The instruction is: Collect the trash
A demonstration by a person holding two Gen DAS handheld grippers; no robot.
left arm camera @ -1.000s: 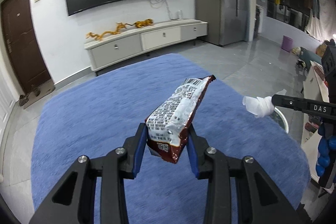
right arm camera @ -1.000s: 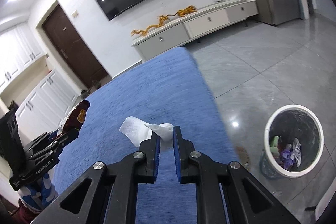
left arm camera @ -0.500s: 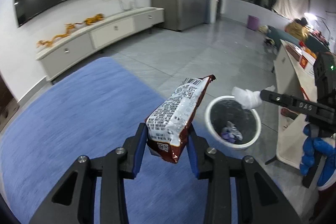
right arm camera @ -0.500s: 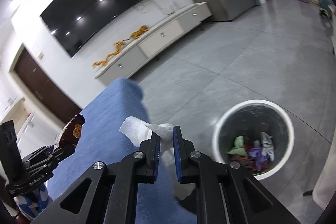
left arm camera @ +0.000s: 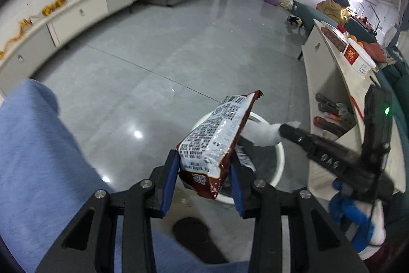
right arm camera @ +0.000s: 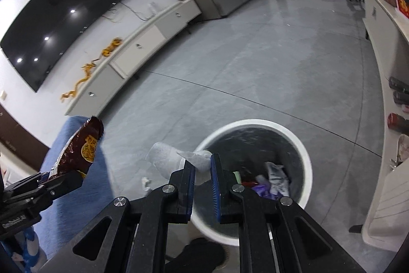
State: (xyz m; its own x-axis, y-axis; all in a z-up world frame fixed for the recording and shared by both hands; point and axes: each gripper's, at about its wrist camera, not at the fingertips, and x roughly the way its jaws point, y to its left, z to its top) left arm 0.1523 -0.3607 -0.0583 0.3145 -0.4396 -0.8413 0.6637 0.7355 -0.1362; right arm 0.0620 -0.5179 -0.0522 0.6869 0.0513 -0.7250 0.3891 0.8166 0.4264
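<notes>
Here, the left claw [left arm camera: 204,181] grips a brown snack wrapper [left arm camera: 217,142] between its blue pads [left arm camera: 169,182], held above the near rim of a white trash bin [right arm camera: 305,157] on the grey floor [right arm camera: 255,63]. The right claw [right arm camera: 203,182], nearly closed, pinches a crumpled white tissue [right arm camera: 176,157] over the bin's edge. Discarded wrappers [right arm camera: 273,177] lie inside. A blue rug [left arm camera: 33,150] lies alongside.

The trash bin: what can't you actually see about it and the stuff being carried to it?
- Left wrist view: snack bag and left hand-held gripper hide most of the trash bin.
- Right wrist view: right hand-held gripper covers the bin's near rim; its contents are blurred.
- Tissue: clamped end hidden.
</notes>
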